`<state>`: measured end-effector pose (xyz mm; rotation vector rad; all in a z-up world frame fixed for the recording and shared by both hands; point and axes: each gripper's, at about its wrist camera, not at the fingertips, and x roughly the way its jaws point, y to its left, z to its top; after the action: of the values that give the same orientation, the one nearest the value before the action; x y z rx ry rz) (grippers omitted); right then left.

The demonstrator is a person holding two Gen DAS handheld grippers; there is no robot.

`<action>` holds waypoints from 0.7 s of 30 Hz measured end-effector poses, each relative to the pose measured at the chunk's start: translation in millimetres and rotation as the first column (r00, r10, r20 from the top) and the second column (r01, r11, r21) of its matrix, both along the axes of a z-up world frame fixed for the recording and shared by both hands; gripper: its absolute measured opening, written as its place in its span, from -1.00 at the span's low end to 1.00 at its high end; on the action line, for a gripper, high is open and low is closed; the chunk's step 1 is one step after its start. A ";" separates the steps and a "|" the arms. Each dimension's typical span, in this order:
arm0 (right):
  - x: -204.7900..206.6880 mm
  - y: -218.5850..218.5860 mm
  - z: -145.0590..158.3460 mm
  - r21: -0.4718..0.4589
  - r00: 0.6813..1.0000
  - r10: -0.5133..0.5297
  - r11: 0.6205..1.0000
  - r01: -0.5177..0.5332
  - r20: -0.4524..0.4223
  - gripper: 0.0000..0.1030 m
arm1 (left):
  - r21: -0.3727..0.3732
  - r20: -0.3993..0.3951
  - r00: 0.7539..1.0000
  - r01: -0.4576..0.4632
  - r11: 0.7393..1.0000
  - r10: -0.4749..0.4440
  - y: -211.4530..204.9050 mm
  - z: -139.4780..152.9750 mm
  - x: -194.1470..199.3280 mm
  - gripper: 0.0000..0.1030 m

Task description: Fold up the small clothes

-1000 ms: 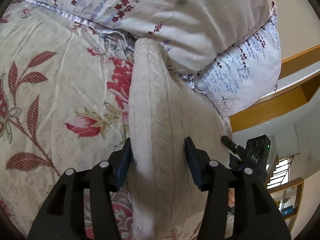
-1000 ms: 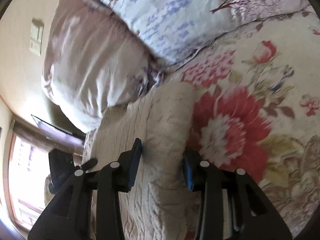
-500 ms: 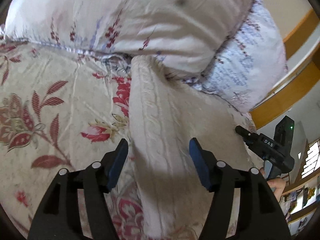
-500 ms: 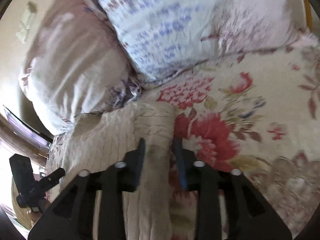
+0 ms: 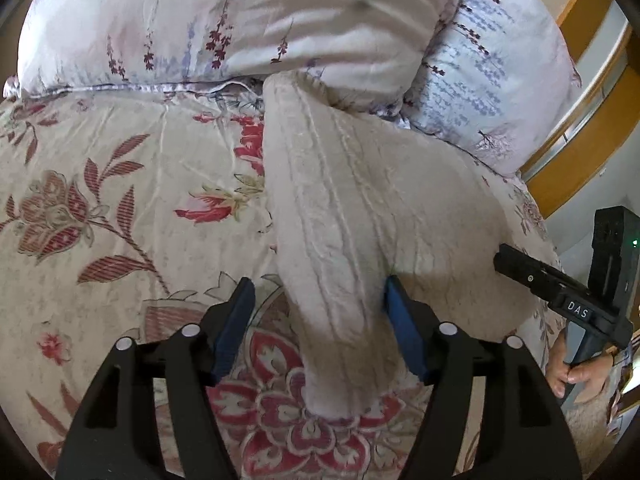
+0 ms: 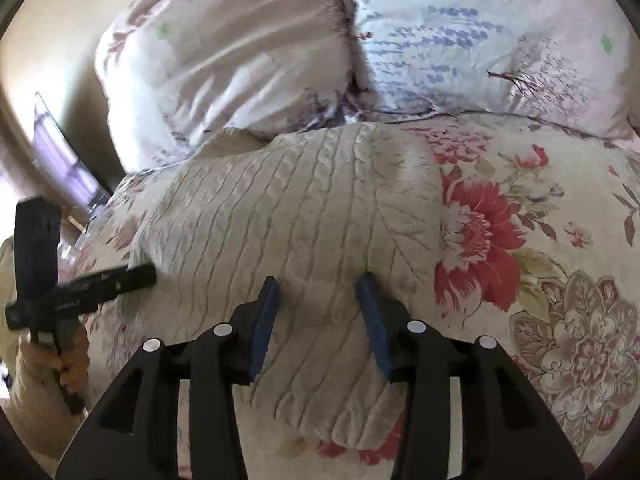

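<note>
A cream cable-knit garment (image 5: 340, 208) lies folded on the floral bedspread (image 5: 120, 208), its far end against the pillows. In the left wrist view my left gripper (image 5: 320, 292) straddles its narrow near end. The jaws are opening; the left pad stands clear of the knit and the right pad sits at its edge. Seen from the right wrist, the garment (image 6: 288, 208) spreads flat and wide. My right gripper (image 6: 318, 286) hovers over its near part with jaws opening, the knit beneath and between the fingers, not pinched.
Two pillows (image 5: 240, 20) (image 5: 492, 80) lie at the head of the bed. Orange wooden trim (image 5: 580, 184) runs at the right. The right gripper's body (image 5: 560, 292) and a hand (image 5: 572, 376) show at the garment's right; the left gripper's body (image 6: 80, 288) shows at its left.
Both grippers have widened their jaws and let go of the garment's folds, drawing back a little. The knit now rests on the bedspread, and both views have rolled.
</note>
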<state>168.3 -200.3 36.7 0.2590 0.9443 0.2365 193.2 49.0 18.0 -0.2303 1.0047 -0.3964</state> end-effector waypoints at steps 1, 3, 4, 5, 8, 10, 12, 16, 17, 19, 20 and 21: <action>-1.6 0.8 2.6 0.002 1.000 -0.009 1.000 0.009 -0.002 -0.03 | -0.005 0.003 1.000 -0.006 1.000 0.006 1.6 0.9 -1.3 0.32; -7.7 5.7 7.6 -0.026 0.999 -0.023 0.999 0.024 0.022 0.24 | -0.001 0.023 1.000 -0.007 1.000 0.007 3.7 5.0 -7.6 0.32; -13.2 8.5 11.3 -0.054 0.998 -0.031 0.998 0.034 0.048 0.46 | 0.001 0.042 0.999 -0.006 1.000 0.006 6.3 7.9 -14.0 0.32; -21.7 11.9 16.4 -0.089 0.996 -0.035 0.995 0.043 0.085 0.54 | 0.004 0.056 0.998 -0.007 1.000 0.007 8.6 10.3 -19.1 0.35; -44.7 17.6 28.5 -0.154 0.982 -0.056 0.984 0.085 0.183 0.84 | -0.007 0.088 0.996 -0.033 0.999 0.033 18.1 14.9 -34.0 0.67; -59.6 19.9 33.6 -0.182 0.966 -0.079 0.975 0.126 0.245 0.97 | -0.010 0.109 0.992 -0.061 0.998 0.062 22.1 16.7 -43.5 0.78; -67.0 23.1 34.5 -0.202 0.958 -0.088 0.968 0.146 0.274 0.97 | 0.003 0.132 0.988 -0.079 0.997 0.078 23.2 16.4 -53.0 0.85; -81.3 27.3 31.3 -0.230 0.954 -0.108 0.957 0.176 0.281 0.97 | 0.098 0.184 0.977 -0.123 0.988 0.104 19.1 15.2 -72.6 0.96; -83.0 28.2 28.4 -0.224 0.956 -0.117 0.958 0.180 0.269 0.97 | 0.114 0.192 0.976 -0.125 0.986 0.101 17.7 14.7 -76.0 0.96; -85.7 29.6 23.2 -0.198 0.961 -0.127 0.964 0.178 0.246 0.97 | 0.136 0.200 0.976 -0.113 0.984 0.084 11.3 13.0 -81.0 0.96; -85.4 29.0 18.8 -0.179 0.965 -0.143 0.966 0.184 0.220 0.97 | 0.147 0.200 0.977 -0.102 0.984 0.071 7.7 11.2 -82.1 0.96; -86.1 29.6 15.6 -0.172 0.966 -0.153 0.967 0.190 0.208 0.97 | 0.165 0.196 0.979 -0.094 0.982 0.061 3.5 9.8 -82.8 0.96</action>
<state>82.2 -170.8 52.3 0.1378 0.7411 0.0091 110.4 52.5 27.8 -0.0721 0.8340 -0.2519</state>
